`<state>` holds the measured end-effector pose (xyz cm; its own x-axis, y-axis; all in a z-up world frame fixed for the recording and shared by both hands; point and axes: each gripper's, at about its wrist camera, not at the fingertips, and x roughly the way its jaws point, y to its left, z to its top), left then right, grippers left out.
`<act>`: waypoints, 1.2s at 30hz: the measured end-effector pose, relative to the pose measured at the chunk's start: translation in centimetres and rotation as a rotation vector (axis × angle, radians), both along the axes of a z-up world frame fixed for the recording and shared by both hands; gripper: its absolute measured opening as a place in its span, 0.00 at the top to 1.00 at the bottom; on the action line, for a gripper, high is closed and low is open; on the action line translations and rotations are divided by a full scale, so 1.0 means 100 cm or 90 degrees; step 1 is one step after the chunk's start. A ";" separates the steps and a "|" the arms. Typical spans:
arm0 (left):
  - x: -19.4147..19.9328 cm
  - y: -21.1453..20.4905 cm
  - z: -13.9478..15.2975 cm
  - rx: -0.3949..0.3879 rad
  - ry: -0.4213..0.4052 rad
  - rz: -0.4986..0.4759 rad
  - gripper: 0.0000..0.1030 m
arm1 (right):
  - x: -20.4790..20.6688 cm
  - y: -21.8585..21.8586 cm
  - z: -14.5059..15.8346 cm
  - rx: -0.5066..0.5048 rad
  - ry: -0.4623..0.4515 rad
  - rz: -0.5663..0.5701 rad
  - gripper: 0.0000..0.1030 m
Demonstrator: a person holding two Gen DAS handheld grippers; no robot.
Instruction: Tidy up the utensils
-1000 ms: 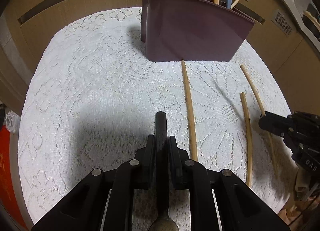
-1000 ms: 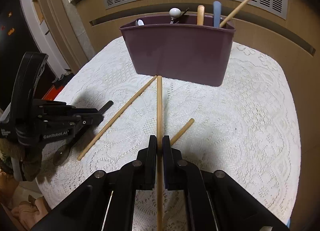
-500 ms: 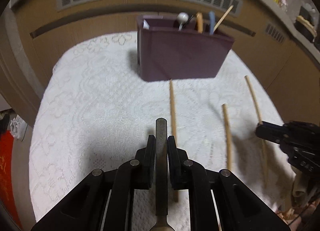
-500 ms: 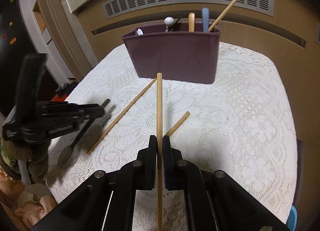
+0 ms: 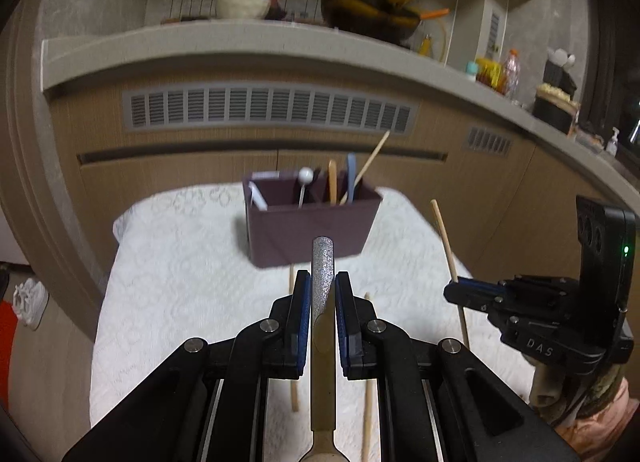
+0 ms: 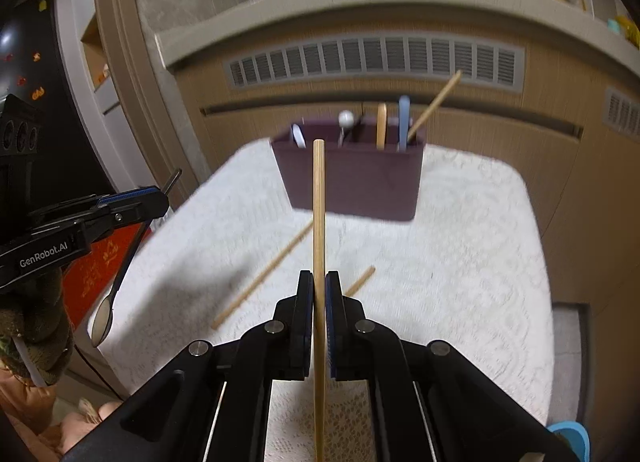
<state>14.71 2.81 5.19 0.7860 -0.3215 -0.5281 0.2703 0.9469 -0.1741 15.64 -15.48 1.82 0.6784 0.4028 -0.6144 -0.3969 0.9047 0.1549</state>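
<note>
A dark maroon utensil holder [image 5: 312, 229] [image 6: 360, 185] stands at the far side of the lace-covered table [image 5: 180, 282] [image 6: 460, 262], with several handles and a chopstick sticking out of it. My left gripper [image 5: 322, 282] [image 6: 160, 201] is shut on a metal spoon [image 5: 322, 262] [image 6: 120, 274], held above the table by its handle with the bowl hanging back. My right gripper [image 6: 319, 282] [image 5: 452, 294] is shut on a wooden chopstick [image 6: 319, 201] [image 5: 442, 229] that points toward the holder. Two more chopsticks [image 6: 264, 274] [image 6: 360, 282] lie on the cloth below.
Behind the table runs a wooden cabinet front with a vent grille [image 5: 268, 107] and a grey ledge carrying a bowl [image 5: 242, 5] and a pan. A red object [image 6: 100, 262] sits beyond the table's left edge. A gloved hand [image 6: 36, 330] holds the left gripper.
Both grippers have risen off the cloth, the left with the spoon and the right with its chopstick. Both views have tilted up, so the holder looks smaller and farther away.
</note>
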 end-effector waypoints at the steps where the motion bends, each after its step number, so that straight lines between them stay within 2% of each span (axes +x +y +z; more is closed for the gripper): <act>1: -0.001 0.001 0.007 -0.012 -0.012 0.000 0.88 | -0.001 -0.001 0.005 0.003 -0.007 -0.001 0.94; 6: 0.002 -0.001 0.046 -0.057 -0.089 -0.030 0.88 | -0.005 -0.006 0.054 0.012 -0.087 -0.008 0.94; 12: 0.037 0.002 0.081 -0.128 -0.058 -0.071 0.88 | 0.000 -0.010 0.103 0.013 -0.170 -0.027 0.94; 13: 0.039 0.001 0.087 -0.129 -0.072 -0.063 0.88 | 0.002 -0.010 0.110 0.014 -0.181 -0.030 0.94; 15: 0.045 0.002 0.109 -0.123 -0.152 -0.034 0.88 | 0.011 -0.011 0.128 0.021 -0.214 -0.037 0.94; 18: 0.057 0.001 0.132 -0.117 -0.234 -0.012 0.88 | 0.031 -0.011 0.152 0.035 -0.253 -0.040 0.94; 21: 0.081 -0.004 0.146 -0.097 -0.294 0.011 0.88 | 0.058 -0.008 0.169 0.052 -0.284 -0.035 0.94; 23: 0.097 -0.004 0.148 -0.085 -0.307 0.021 0.88 | 0.077 -0.007 0.174 0.059 -0.288 -0.035 0.94; 26: 0.122 -0.001 0.139 -0.076 -0.280 0.011 0.88 | 0.105 -0.007 0.173 0.067 -0.272 -0.035 0.94; 29: 0.143 0.001 0.111 -0.045 -0.210 0.001 0.88 | 0.126 -0.006 0.160 0.057 -0.251 -0.038 0.94; 33: 0.160 0.004 0.040 0.001 -0.051 -0.044 0.87 | 0.138 -0.009 0.134 0.062 -0.205 -0.036 0.94; 36: 0.154 -0.003 -0.013 0.032 0.059 -0.091 0.87 | 0.136 -0.011 0.111 0.064 -0.167 -0.026 0.94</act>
<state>30.11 2.49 3.93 0.6820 -0.3980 -0.6136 0.3876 0.9081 -0.1583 29.19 -16.61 12.94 0.8258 0.4218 -0.3743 -0.3990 0.9061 0.1408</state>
